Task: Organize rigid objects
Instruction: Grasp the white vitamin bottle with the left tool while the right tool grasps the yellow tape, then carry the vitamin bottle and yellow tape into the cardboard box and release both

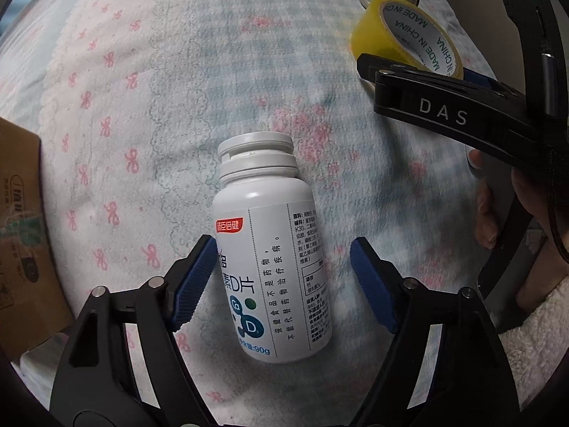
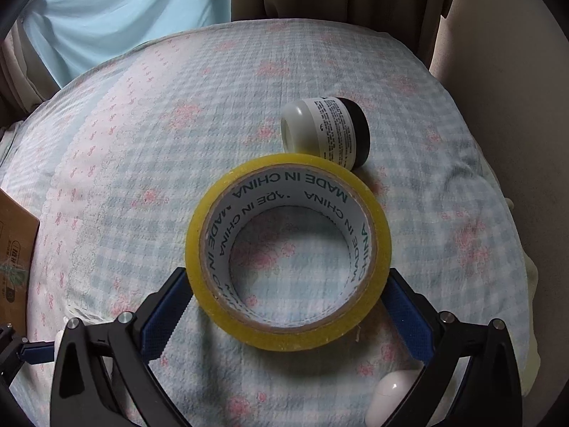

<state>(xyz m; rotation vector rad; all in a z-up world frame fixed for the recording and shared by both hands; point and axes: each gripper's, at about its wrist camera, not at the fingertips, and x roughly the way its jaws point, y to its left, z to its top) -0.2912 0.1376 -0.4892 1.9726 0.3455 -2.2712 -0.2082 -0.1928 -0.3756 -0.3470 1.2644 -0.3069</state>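
a: where is the left tool [image 1: 281, 277] sitting?

b: it is straddling the white bottle [image 1: 274, 259] lying on the bed cover [image 1: 142, 106]; one pad is touching its side, the other standing clear, so nothing is pinched.

a: and the right tool [image 2: 288, 306]?

b: it is bracketing the yellow tape roll [image 2: 288, 252], pads meeting its rim. both items are looking rigid, light and slick; take the bottle mid-body

Black tool [image 1: 281, 281] (blue ribbed pads).

Checked bedspread [image 2: 149, 149] under bottle [image 1: 270, 256], tape roll [image 2: 288, 252], jar [image 2: 327, 128].
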